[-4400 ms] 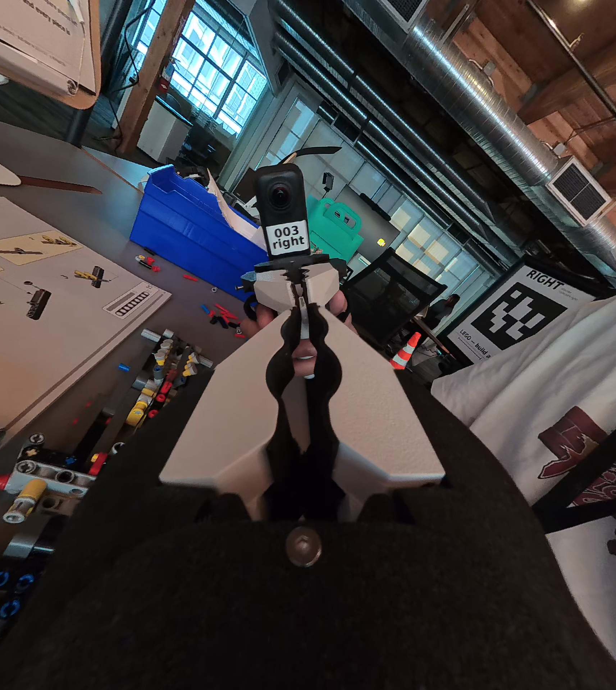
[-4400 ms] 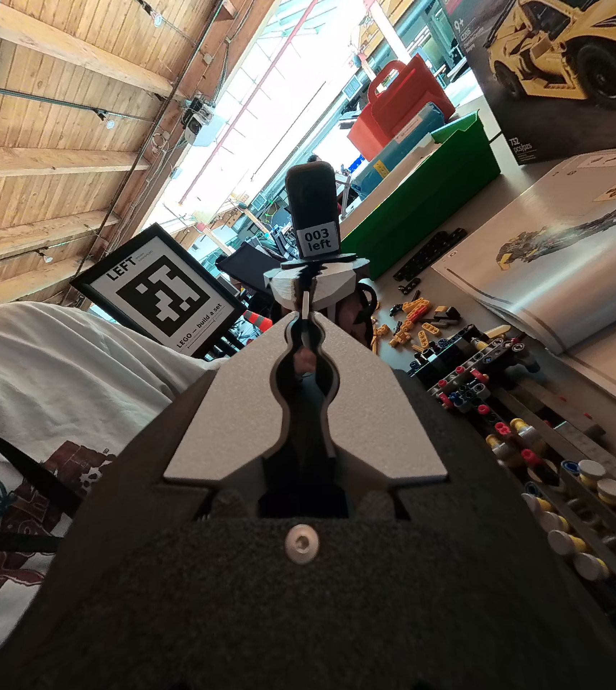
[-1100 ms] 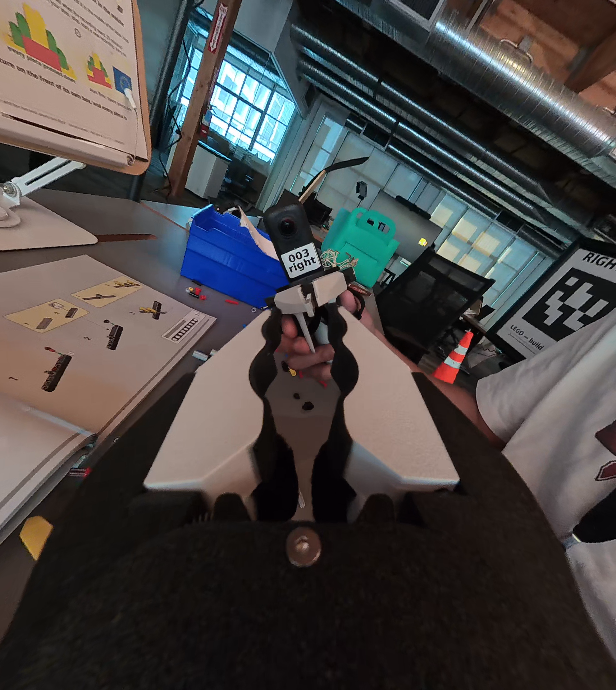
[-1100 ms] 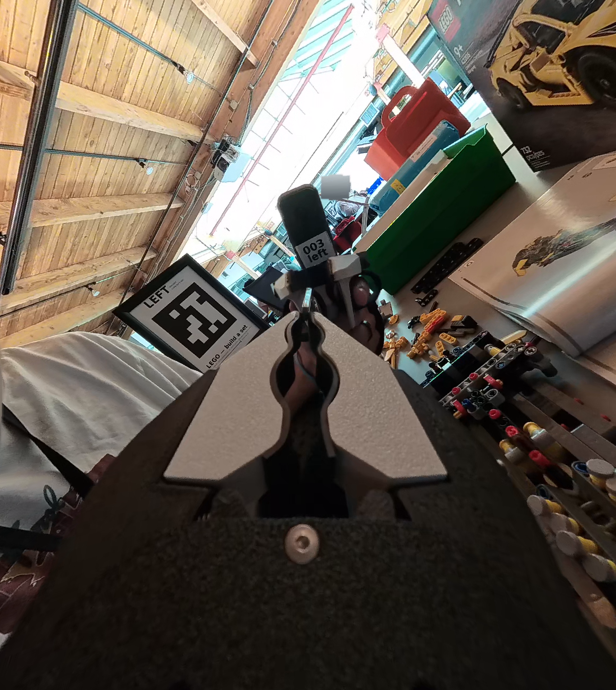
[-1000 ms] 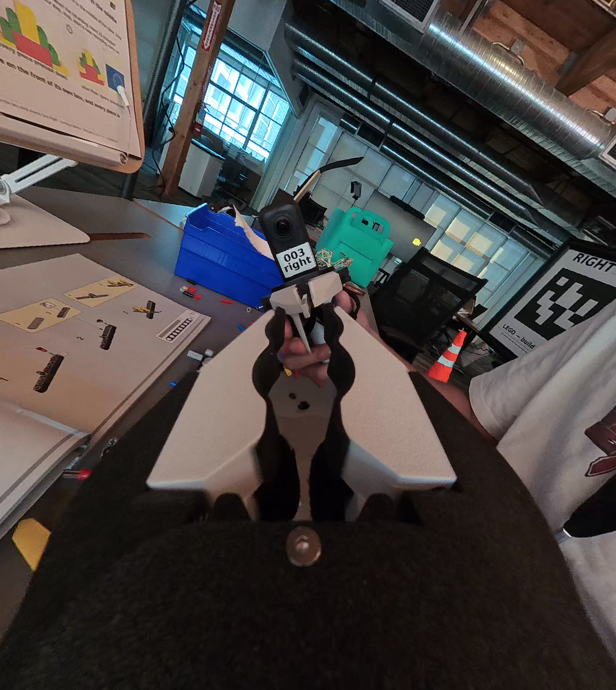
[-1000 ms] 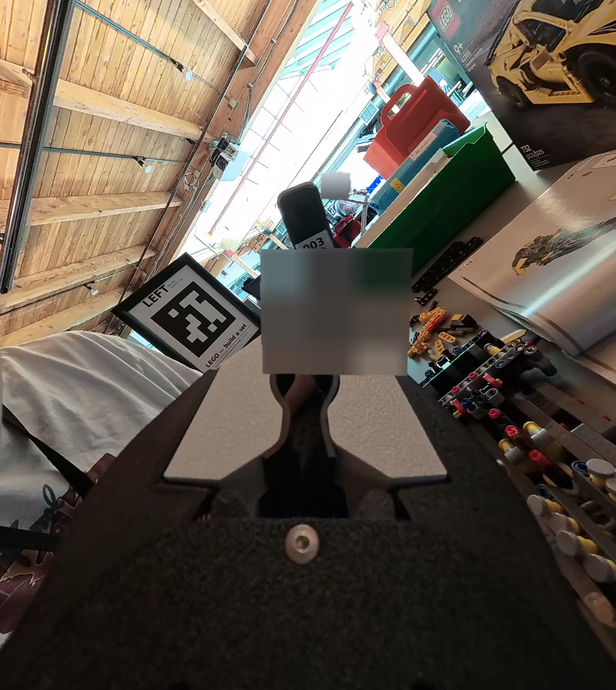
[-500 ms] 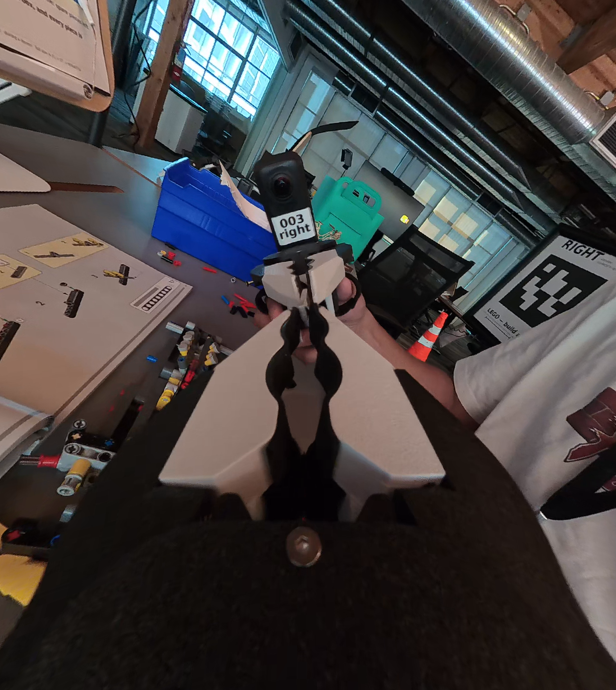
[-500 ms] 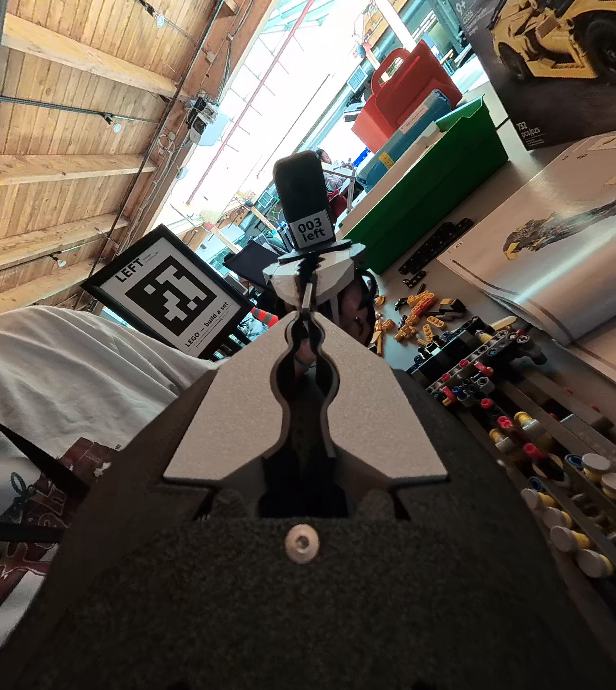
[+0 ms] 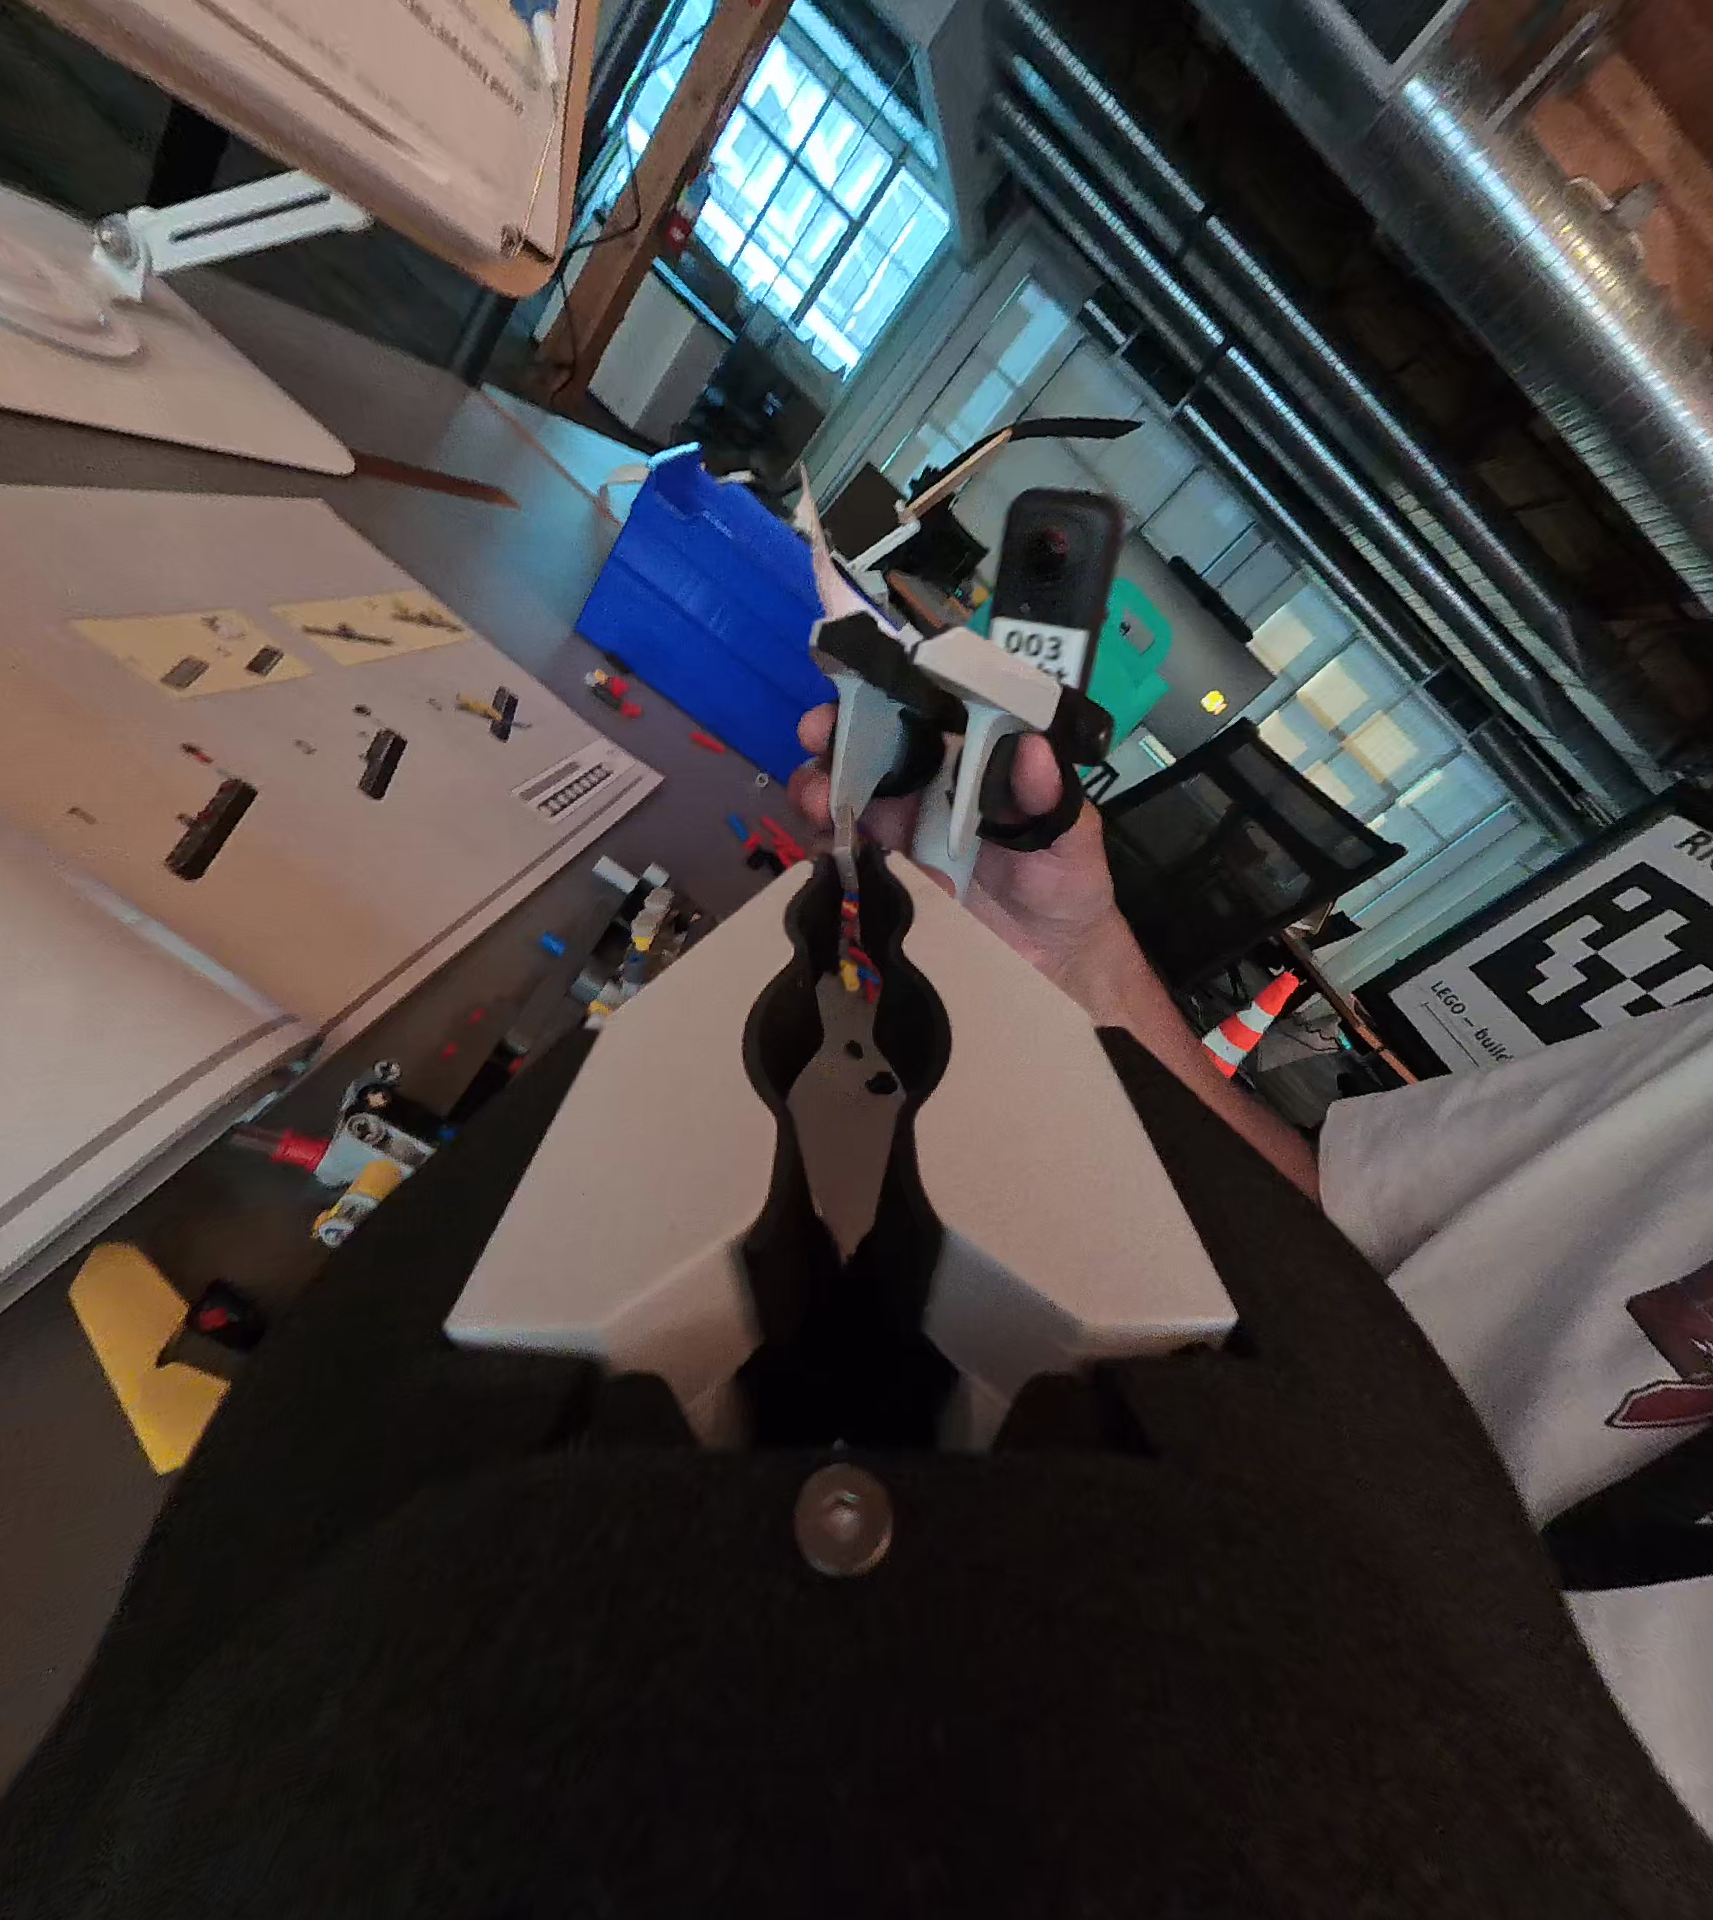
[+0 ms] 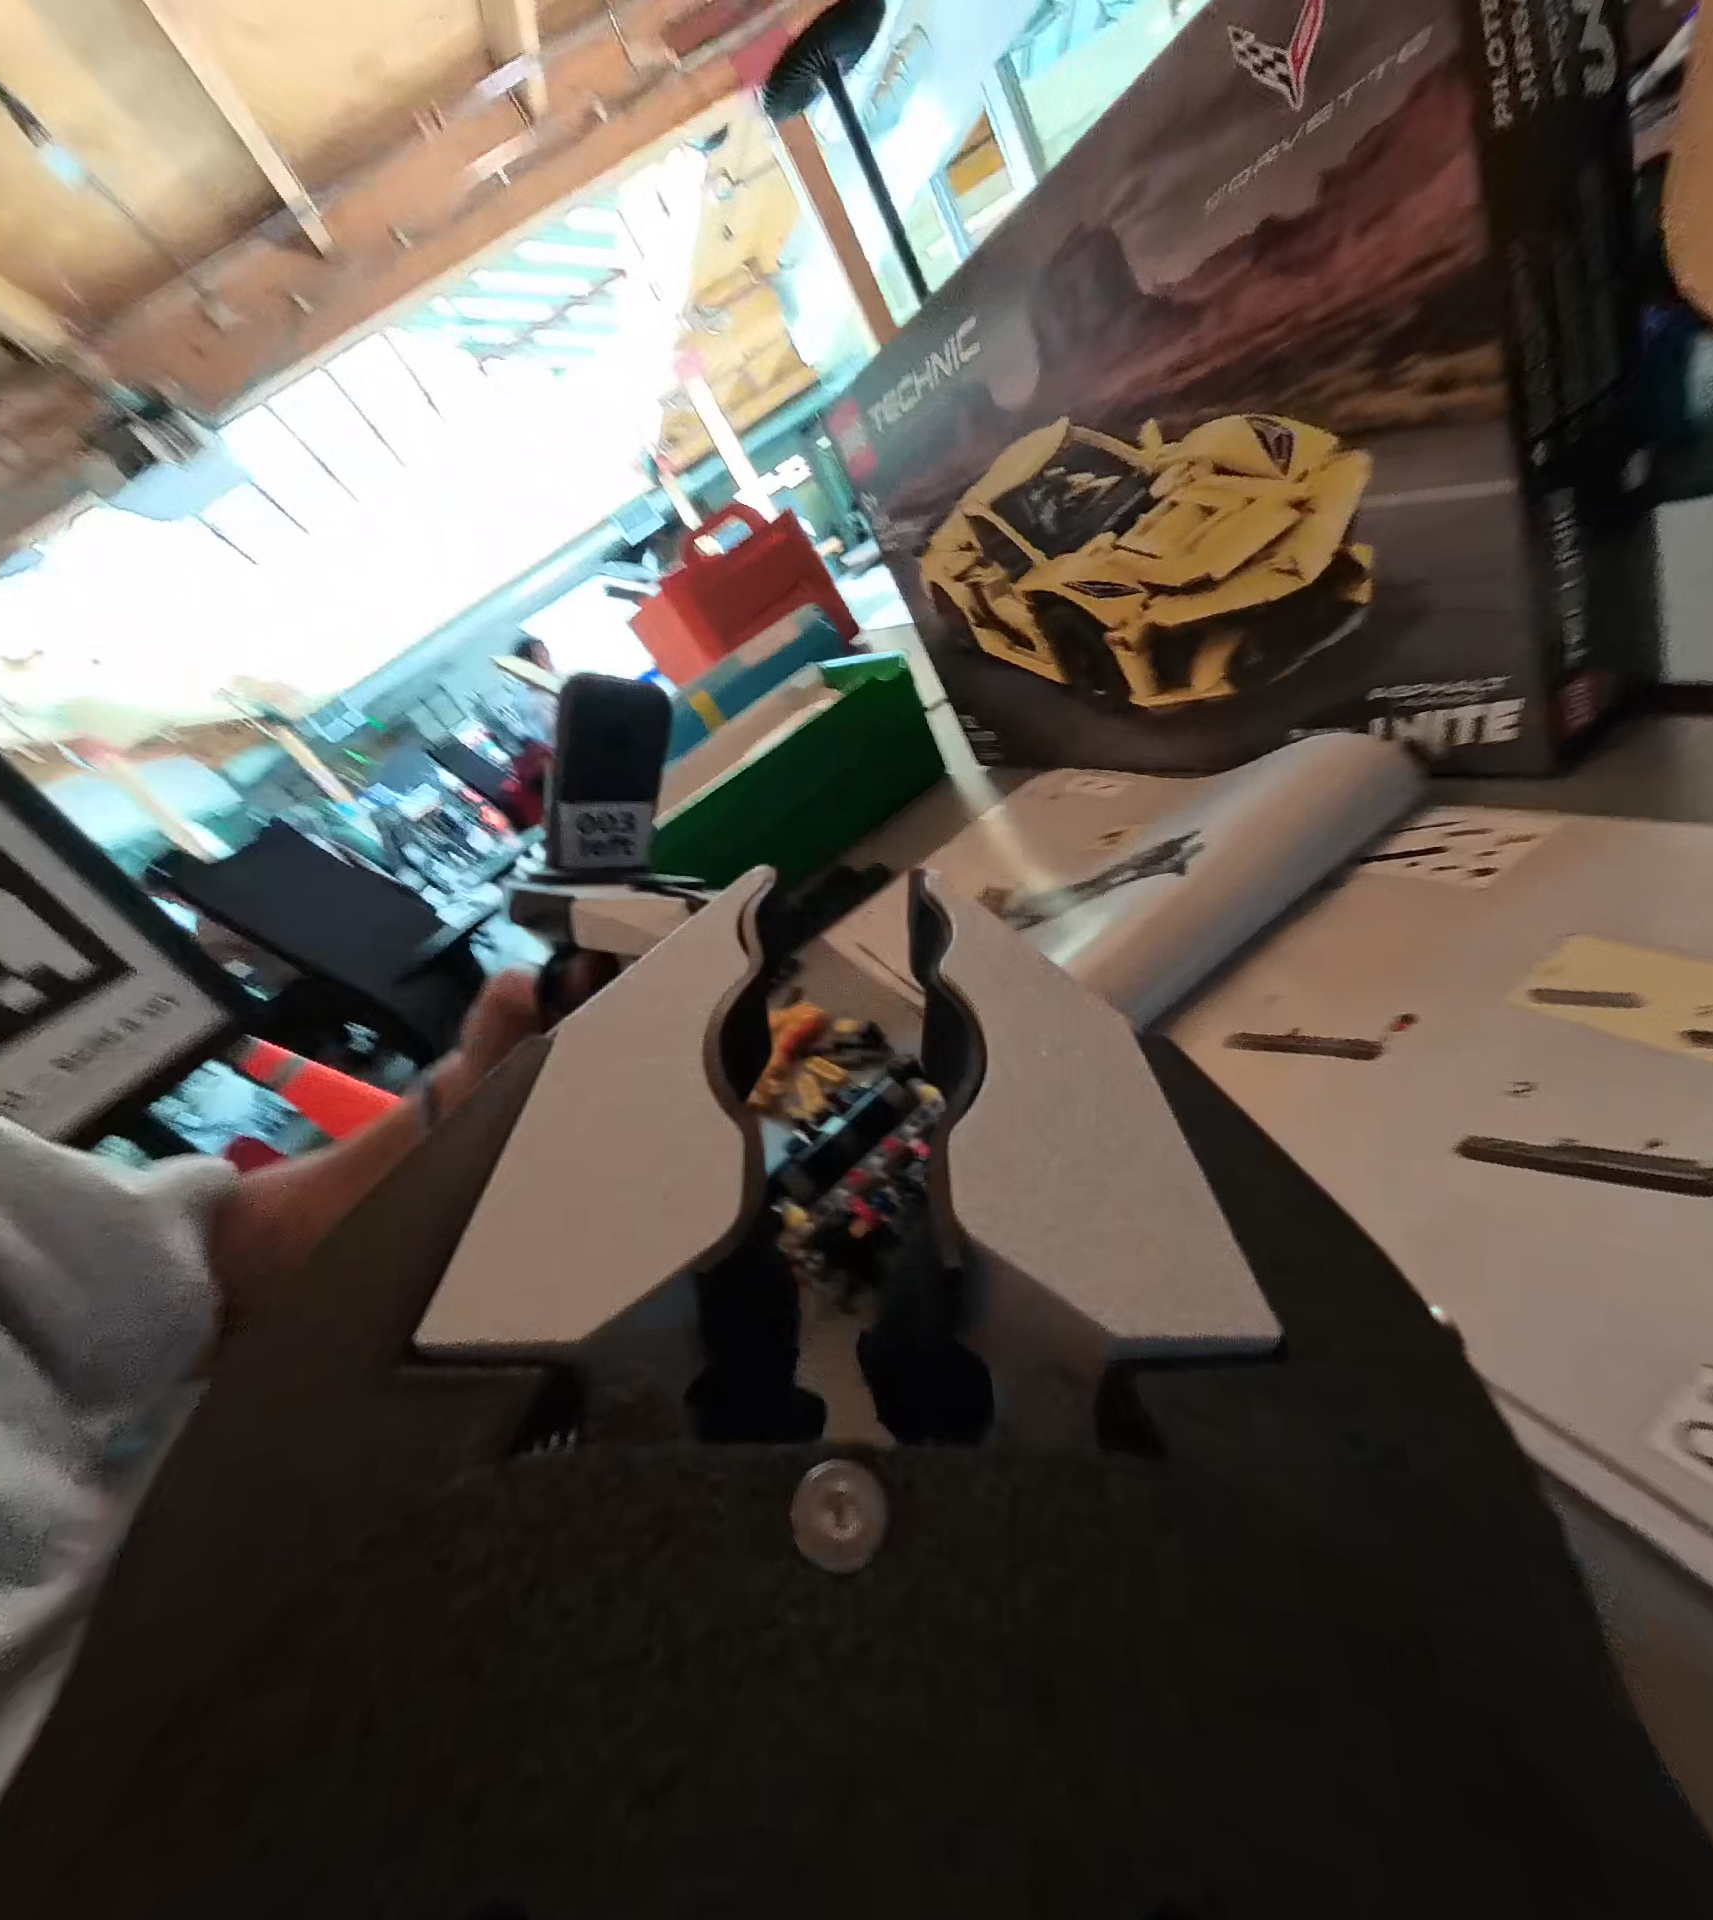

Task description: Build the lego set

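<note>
My left gripper [image 9: 847, 868] is shut, with nothing visibly held, and is raised above the grey table. My right gripper [image 9: 891, 862] faces it, open, and one of its fingertips touches my left tips. In the right wrist view the right gripper [image 10: 844, 883] is open and empty. Loose lego pieces [image 10: 852, 1122] show between its fingers. Only the left gripper's camera [image 10: 613, 769] shows there, so its fingers are hidden. More loose pieces [image 9: 634, 935] and a grey beam with a red axle [image 9: 364, 1143] lie on the table.
The open instruction booklet [image 9: 208, 831] [image 10: 1454, 1091] covers much of the table. A yellow panel [image 9: 140, 1340] lies at its near edge. A blue bin [image 9: 706, 623], a green bin [image 10: 810, 769] and the set's box [image 10: 1195, 468] stand at the back. A person's white shirt [image 9: 1558, 1195] is close by. The grippers' ends are close to 8 cm from one another.
My left gripper was open a second ago and has shut. My right gripper was shut and has opened, and it has swung to face the table and box. Both views are blurred by motion.
</note>
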